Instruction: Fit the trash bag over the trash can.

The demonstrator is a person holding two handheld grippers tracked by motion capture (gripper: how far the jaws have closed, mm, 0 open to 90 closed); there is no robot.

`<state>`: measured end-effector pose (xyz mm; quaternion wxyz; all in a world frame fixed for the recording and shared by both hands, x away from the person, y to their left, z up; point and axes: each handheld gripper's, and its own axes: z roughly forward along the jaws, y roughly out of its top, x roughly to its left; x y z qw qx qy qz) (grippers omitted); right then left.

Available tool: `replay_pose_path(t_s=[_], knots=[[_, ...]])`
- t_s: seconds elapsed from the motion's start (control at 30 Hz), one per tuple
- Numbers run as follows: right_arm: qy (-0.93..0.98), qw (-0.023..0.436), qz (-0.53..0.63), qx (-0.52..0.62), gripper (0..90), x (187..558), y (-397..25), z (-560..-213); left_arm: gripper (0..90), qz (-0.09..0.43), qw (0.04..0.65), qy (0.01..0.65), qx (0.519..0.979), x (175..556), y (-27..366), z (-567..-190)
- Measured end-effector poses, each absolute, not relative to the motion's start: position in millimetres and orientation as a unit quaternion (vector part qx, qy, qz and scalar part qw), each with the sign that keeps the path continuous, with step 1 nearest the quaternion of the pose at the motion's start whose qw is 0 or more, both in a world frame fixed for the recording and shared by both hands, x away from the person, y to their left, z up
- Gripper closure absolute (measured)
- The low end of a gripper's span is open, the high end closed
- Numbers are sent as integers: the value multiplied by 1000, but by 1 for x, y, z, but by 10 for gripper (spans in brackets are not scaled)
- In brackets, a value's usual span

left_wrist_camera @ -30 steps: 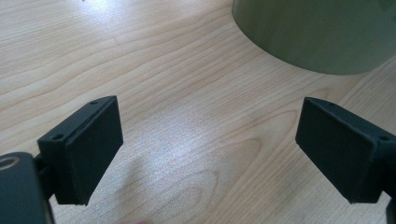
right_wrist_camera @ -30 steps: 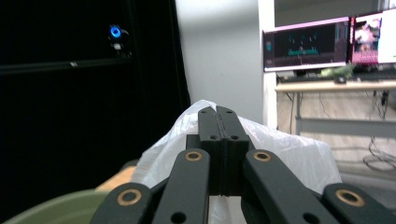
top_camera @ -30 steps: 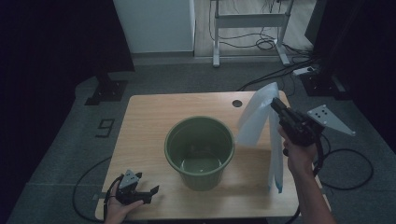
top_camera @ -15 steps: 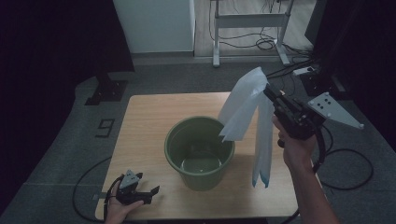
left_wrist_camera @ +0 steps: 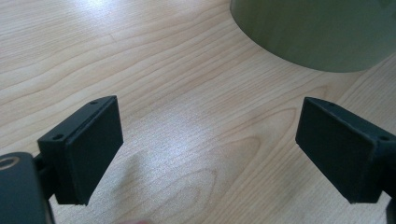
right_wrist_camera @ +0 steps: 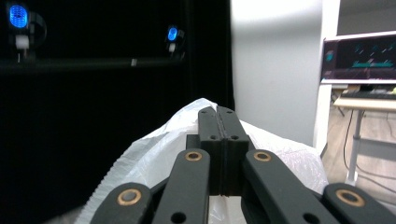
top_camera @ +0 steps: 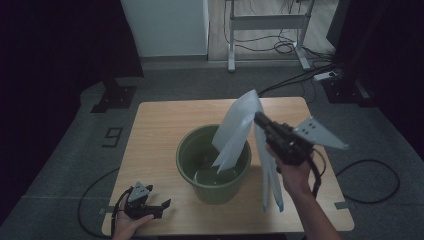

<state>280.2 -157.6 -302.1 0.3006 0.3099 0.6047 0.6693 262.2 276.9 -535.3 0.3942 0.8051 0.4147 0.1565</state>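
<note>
A green bucket [top_camera: 214, 165] stands upright at the middle of the wooden table [top_camera: 160, 125]; its curved wall [left_wrist_camera: 317, 32] shows at the top of the left gripper view. My right gripper [top_camera: 259, 119] is raised above the bucket's right rim, shut on a white plastic bag [top_camera: 235, 131]. The bag hangs in two folds, one over the bucket's mouth, one down the bucket's right side. In the right gripper view the bag [right_wrist_camera: 154, 154] bulges around the closed jaws of my right gripper [right_wrist_camera: 218, 116]. My left gripper [top_camera: 161, 206] rests at the table's front left corner, open and empty [left_wrist_camera: 208, 154].
A white panel [top_camera: 165, 25] and a metal desk frame [top_camera: 265, 25] stand on the floor behind the table. Cables [top_camera: 370, 170] trail over the floor at the right. A lit monitor [right_wrist_camera: 357, 58] shows at the right of the right gripper view.
My right gripper has carried the white bag up and to the left, from the table's right side to above the bucket's rim. The left gripper has stayed still.
</note>
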Motion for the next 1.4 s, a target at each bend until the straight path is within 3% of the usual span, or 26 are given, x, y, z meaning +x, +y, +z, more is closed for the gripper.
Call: replay_pose_path(t_s=[0.03,0.17,0.43,0.53,0.6,0.7,0.87,1.03,1.4], knots=[[626,295,654,305,890,280,-145,-323,70,157,392,413,807,262,276,-535],[652,275,638,305,889,282,-128,-354,70,157,393,414,806,261,277,-535],[672,242,633,297,877,274,-113,-382,70,156,390,414,807,262,277,-536],[672,222,641,298,830,272,-116,-387,70,157,390,414,808,262,277,-536],[667,220,647,297,729,268,-118,-386,70,157,390,414,808,262,277,-536],[653,246,651,299,545,256,-122,-382,69,158,389,414,807,262,277,-536],[627,292,651,313,385,230,-134,-381,70,157,388,414,808,262,277,-536],[625,298,642,331,353,217,-147,-392,69,159,392,414,806,261,277,-534],[631,300,592,402,281,200,-182,-452,69,161,389,415,807,262,279,-535]])
